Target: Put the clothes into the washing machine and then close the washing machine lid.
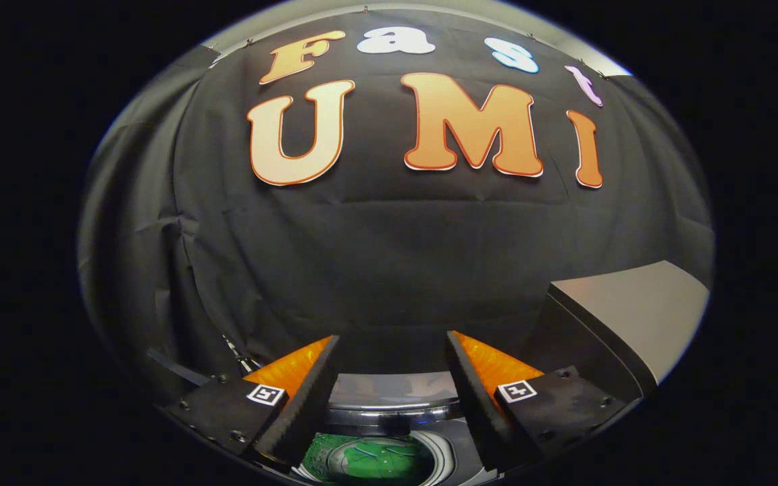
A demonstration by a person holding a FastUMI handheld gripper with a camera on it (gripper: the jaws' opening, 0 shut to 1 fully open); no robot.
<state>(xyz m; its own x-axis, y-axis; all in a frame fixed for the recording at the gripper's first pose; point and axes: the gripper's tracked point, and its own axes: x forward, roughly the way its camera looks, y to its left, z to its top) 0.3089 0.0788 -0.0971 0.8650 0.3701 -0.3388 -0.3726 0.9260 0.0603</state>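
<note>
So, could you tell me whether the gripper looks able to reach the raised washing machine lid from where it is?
Probably yes. The gripper is open and holds nothing, and the lid stands raised just beyond the right finger, with nothing visible between them. The washing machine opening lies below the fingers.

Glossy washing machine rim (389, 413), matt cloth wall (389, 256)

- Tongs (392, 378): fingers spread apart, nothing between them.
- Washing machine (396, 405): below the fingers; green item (375, 462) visible through its round window.
- Grey panel (639, 304): right of the tongs.
</note>
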